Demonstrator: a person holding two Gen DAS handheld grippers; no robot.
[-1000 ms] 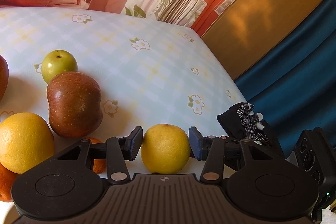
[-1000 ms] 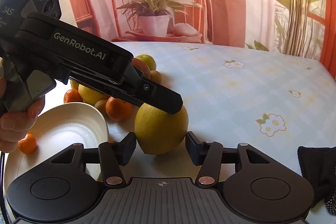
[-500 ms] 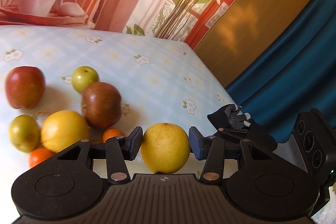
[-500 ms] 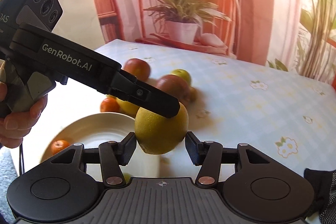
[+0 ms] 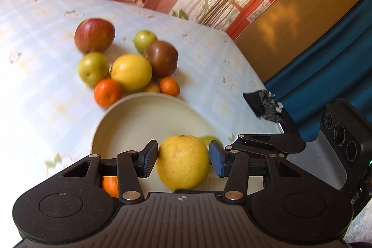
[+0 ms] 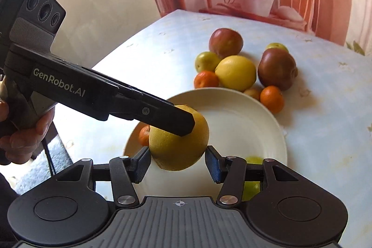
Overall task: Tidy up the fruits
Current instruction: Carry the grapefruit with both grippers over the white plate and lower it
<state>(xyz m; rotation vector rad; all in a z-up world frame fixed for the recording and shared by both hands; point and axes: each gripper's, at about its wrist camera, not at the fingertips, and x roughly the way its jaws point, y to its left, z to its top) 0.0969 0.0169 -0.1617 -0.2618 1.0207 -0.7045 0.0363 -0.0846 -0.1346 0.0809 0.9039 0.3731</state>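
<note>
Yellow lemon (image 5: 183,162) clamped by both tongs, left (image 5: 183,160) and right (image 6: 177,162), above plate (image 6: 244,122); worktop (image 6: 325,131) clear at 3 o'clock.

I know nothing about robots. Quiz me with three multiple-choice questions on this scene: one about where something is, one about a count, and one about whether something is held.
1. Where is the big yellow fruit? A) above the plate B) on a chair C) on the floor
2. How many red apples lie on the table? A) one B) two C) four
3. How many grippers clamp that fruit? A) none B) one C) two

Answers:
1. A: the plate shows beneath it in both views.
2. B: two sit among the fruit behind the plate.
3. C: the left gripper and the right gripper each press pads on its sides.
</note>
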